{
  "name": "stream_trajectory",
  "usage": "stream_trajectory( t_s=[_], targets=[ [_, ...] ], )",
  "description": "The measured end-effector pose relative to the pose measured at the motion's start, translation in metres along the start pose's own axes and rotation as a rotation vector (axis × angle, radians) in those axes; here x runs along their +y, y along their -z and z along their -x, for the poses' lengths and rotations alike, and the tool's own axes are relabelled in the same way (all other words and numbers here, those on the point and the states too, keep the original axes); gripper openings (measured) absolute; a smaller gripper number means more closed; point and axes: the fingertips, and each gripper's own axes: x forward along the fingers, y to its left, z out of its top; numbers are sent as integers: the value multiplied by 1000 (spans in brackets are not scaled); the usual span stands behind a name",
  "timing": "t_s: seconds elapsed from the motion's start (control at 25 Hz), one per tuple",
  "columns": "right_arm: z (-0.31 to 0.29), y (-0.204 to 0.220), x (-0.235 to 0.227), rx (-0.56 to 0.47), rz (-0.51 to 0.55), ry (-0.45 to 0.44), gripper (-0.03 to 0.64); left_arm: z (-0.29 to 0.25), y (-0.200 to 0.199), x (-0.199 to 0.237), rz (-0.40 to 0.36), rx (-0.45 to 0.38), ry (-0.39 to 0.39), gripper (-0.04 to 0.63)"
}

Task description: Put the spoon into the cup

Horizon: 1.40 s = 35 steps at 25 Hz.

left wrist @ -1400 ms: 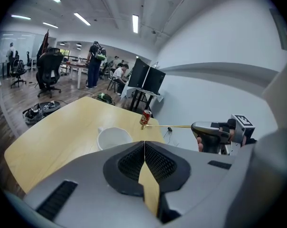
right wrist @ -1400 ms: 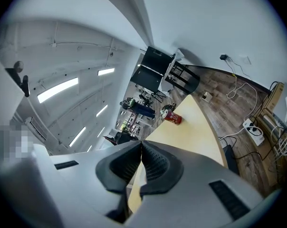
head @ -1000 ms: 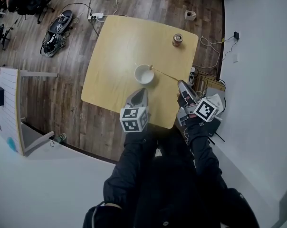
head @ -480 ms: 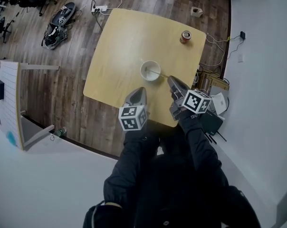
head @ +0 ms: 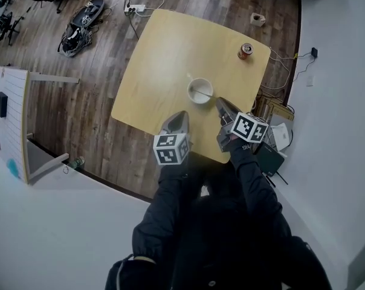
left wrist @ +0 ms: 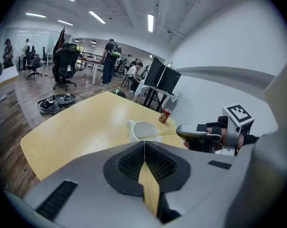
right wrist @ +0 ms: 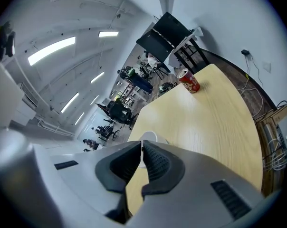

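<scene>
We are gripping the spoon by its handle end in the closed right tongs. Its long axis is running from there toward 10 o'clock, with the far end reaching into the cup on the worktop. The left tongs, closed on nothing, are hanging at the cup's 7 o'clock, farther off.

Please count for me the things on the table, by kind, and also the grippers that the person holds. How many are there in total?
cup: 1
spoon: 1
can: 1
grippers: 2, the left gripper and the right gripper
Total: 5
</scene>
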Motion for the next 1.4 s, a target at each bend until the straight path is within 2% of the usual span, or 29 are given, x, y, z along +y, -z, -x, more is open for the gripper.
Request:
stream_trajectory(
  t_s=[0.04, 0.08, 0.12, 0.16, 0.28, 0.44, 0.56, 0.76, 0.92, 1.08, 1.24, 1.4],
  targets=[
    [0, 0, 0, -1, -4, 3, 26, 1, 1, 2, 2, 0, -3, 34],
    [1, 0, -1, 1, -12, 5, 62, 2, 1, 2, 5, 0, -6, 34],
    [2, 1, -2, 6, -21, 6, 134, 4, 1, 2, 9, 0, -9, 34],
    [4, 1, -3, 9, -28, 9, 164, 6, 0, 2, 13, -1, -10, 34],
    [15, -1, 1, 6, -12, 19, 203, 14, -5, -2, 16, -7, -3, 34],
    [37, -10, 19, -15, 92, 32, 215, 26, -20, -14, 4, -39, 17, 34],
    [60, -27, 41, -60, 201, 48, 187, 36, -35, -29, -9, -68, 33, 34],
    [98, -53, 92, -138, 399, 41, 34, 58, -63, -60, -55, -126, 68, 34],
    [119, -63, 132, -165, 537, 16, 23, 73, -87, -85, -108, -181, 95, 34],
    [138, -71, 162, -202, 625, -4, 21, 87, -106, -109, -174, -229, 114, 34],
    [150, -78, 180, -244, 682, -16, 21, 98, -119, -126, -235, -264, 121, 34],
    [158, -83, 188, -272, 704, -19, 21, 107, -124, -137, -263, -290, 122, 34]
  ],
)
